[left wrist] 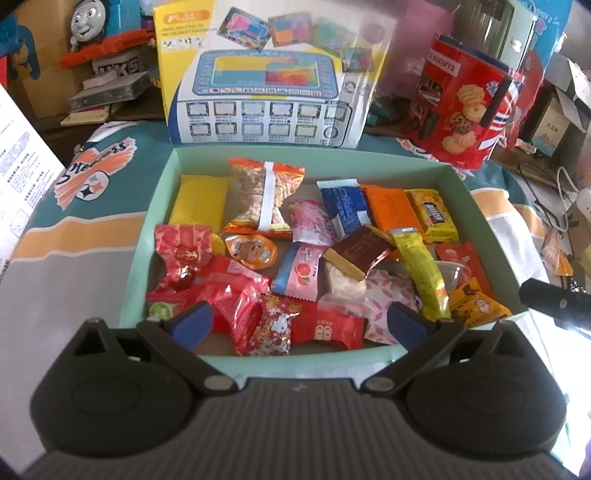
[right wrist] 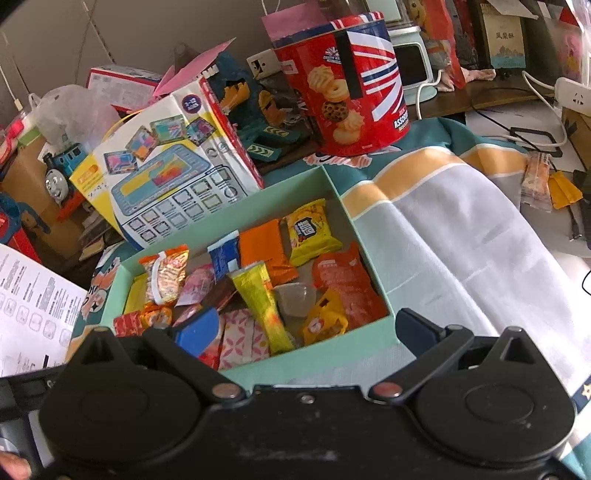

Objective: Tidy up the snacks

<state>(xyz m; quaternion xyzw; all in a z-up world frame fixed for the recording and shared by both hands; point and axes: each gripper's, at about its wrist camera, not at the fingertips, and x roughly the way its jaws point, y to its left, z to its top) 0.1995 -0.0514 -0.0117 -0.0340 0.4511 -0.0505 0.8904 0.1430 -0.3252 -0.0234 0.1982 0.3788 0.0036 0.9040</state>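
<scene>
A teal, orange and grey cloth [right wrist: 461, 236] covers the desk and carries everything; on it lies the pale green box [left wrist: 155, 206], open-topped, its near wall toward both cameras; behind the box's far edge stands a toy box [left wrist: 266, 81] printed with a drawing tablet, leaning back, and off the box's far right corner stands a red biscuit tin [right wrist: 347, 85], upright, apart from the box; a blue toy train [left wrist: 99, 26] sits beyond the desk's far left corner among stacked clutter; a white printed sheet [left wrist: 22, 155] slants in at the left edge; cables and a white power strip [right wrist: 574, 96] lie along the right edge, with two loose packets [right wrist: 546, 181] on the cloth there.

The snacks [left wrist: 295, 251] fill the box in a loose heap; a yellow pack [left wrist: 199, 203] lies in the far left corner, an orange pack [left wrist: 391, 210] and a yellow biscuit pack [left wrist: 434, 218] toward the far right corner, a long yellow stick [left wrist: 421, 273] slanting across the right half, red wrappers [left wrist: 221, 295] crowded along the near wall.

The left gripper [left wrist: 299, 321] points steeply down over the near wall, fingers spread wide with nothing pressed between them; the right gripper [right wrist: 308, 328] hovers at the near right corner, equally wide, one finger over the snacks, the other outside over the cloth.
</scene>
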